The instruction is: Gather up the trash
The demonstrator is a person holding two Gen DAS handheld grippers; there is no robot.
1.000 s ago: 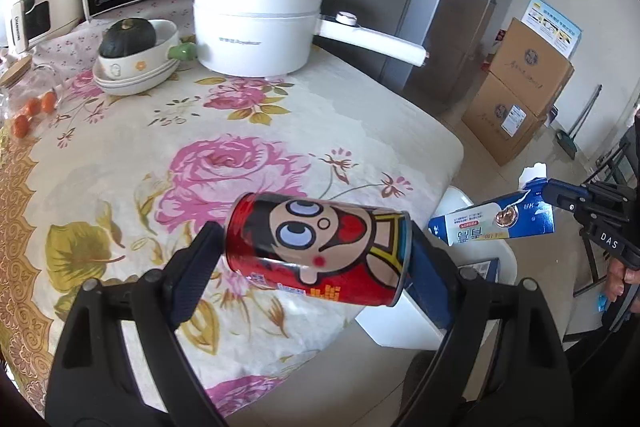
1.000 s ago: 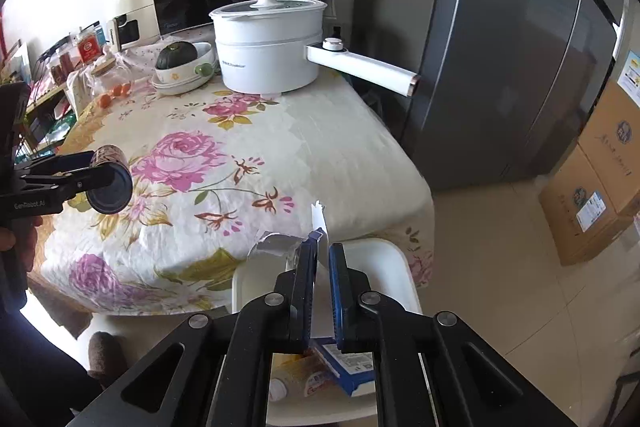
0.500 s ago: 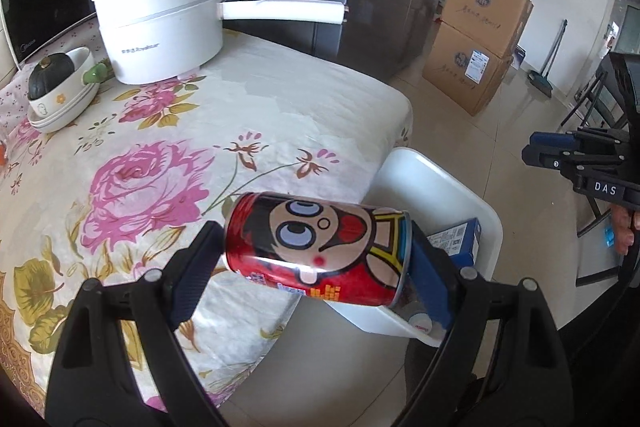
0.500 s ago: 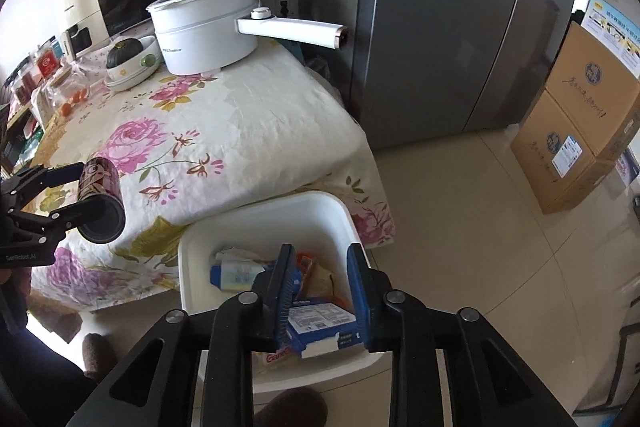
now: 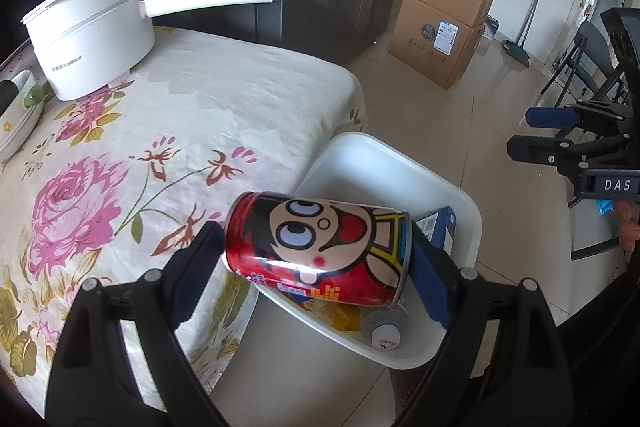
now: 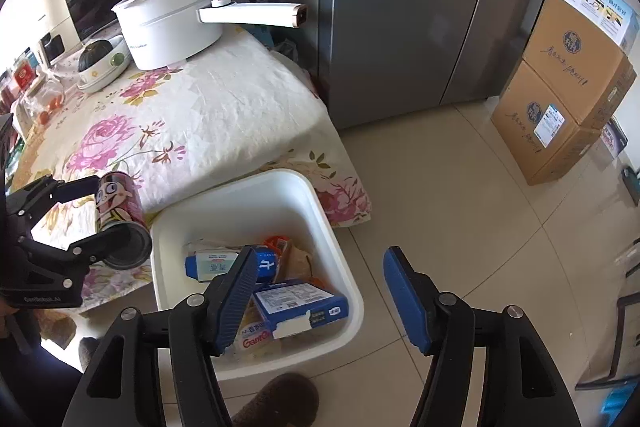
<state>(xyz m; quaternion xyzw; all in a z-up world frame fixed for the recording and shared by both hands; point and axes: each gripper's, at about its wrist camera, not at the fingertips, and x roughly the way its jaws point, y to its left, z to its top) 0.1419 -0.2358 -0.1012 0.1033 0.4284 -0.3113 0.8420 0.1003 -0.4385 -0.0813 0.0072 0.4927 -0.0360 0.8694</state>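
A: Left gripper status?

B: Clamped end to end on the red cartoon can, which lies sideways between the fingers. From the right wrist view the can is in the air just left of the white bin, over the corner of the floral tablecloth, with its open dark end facing the camera.

A: Above the bin yet?

B: Part of it. In the left wrist view the can's right end overlaps the bin rim and its left end is over the cloth.

A: Right gripper?

B: Spread wide with nothing in it. It hangs above the bin's near right corner, left finger over the bin, right finger over the floor tiles. In the left view it sits well right of the bin.

A: Bin contents?

B: A blue-and-white box sits at the front and a blue-and-white carton is further back-left. Some orange and brown wrappers are behind them. There's a white bottle cap at the bin's near end.

A: The rest of the table?

B: White electric pot at the far end from the bin, long handle sticking toward the fridge. Bowl with a dark squash left of the pot. Stacked cardboard boxes on the floor, far right of the bin.
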